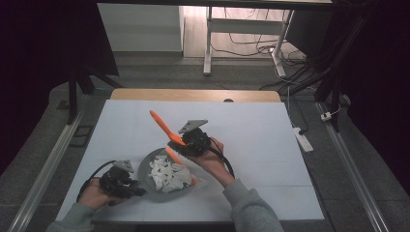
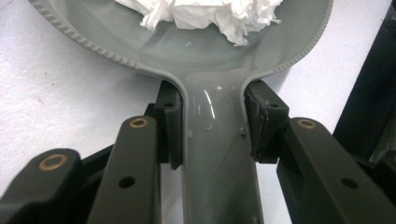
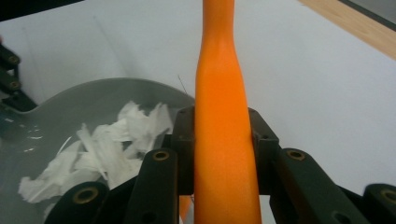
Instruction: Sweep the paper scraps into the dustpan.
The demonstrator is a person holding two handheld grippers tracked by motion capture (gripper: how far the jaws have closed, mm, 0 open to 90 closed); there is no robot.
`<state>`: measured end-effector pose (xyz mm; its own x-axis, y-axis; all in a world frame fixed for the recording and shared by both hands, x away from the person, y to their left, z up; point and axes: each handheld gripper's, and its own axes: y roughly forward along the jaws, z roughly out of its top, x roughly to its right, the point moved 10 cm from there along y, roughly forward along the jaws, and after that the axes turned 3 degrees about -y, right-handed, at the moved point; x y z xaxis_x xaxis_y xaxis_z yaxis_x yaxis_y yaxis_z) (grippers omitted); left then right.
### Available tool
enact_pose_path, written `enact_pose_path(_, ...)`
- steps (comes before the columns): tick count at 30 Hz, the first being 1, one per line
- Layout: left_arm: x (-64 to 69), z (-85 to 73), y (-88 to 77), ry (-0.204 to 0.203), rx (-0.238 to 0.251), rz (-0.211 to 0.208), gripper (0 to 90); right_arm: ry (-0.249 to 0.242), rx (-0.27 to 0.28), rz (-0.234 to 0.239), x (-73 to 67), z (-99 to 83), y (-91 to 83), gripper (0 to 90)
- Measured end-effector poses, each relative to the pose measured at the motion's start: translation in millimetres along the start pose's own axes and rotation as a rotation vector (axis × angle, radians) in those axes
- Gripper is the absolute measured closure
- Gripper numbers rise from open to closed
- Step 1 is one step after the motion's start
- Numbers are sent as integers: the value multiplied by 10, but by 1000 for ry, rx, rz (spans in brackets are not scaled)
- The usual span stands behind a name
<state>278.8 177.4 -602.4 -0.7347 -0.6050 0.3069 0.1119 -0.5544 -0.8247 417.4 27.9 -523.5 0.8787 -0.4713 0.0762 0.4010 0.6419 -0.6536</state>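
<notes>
The long orange plastic handle [image 3: 224,116] runs off the top edge; its lower end [image 1: 192,181] hides under crumpled white paper scraps [image 1: 167,175].

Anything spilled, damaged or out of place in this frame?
Nothing spilled: the shredded paper sits inside the grey pan. One oddity: the left gripper's right pad looks frayed along its edge.
</notes>
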Motion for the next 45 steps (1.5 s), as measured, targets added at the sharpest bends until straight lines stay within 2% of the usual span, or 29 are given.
enact_pose_path(4,2,-4,-2,1,0,0,612,75,15,-33,105,-86,-147,702)
enact_pose_path(7,5,-9,-12,4,2,-3,612,135,25,-61,161,-229,-283,703)
enact_pose_path(9,7,-15,-28,2,12,-8,611,156,35,-94,205,-343,-378,703)
enact_pose_path(13,-11,-53,-65,-2,16,-9,612,193,30,-128,273,-576,-567,703)
enact_pose_path(18,33,-94,-90,29,27,-32,612,236,32,-150,310,-806,-750,703)
enact_pose_path(22,50,-147,-97,41,8,-33,612,273,29,-159,275,-958,-803,703)
enact_pose_path(29,160,-231,-103,90,-24,-52,612,297,-6,-152,154,-1049,-696,703)
enact_pose_path(32,186,-233,-92,91,-25,-47,612,294,-23,-143,72,-1031,-592,703)
enact_pose_path(40,255,-168,-21,80,-17,-35,612,238,-30,-102,-240,-819,-309,703)
enact_pose_path(43,271,-159,-8,73,-15,-32,612,246,-16,-64,-382,-707,-208,703)
enact_pose_path(45,274,-160,0,67,-10,-34,612,233,-8,-40,-491,-617,-138,703)
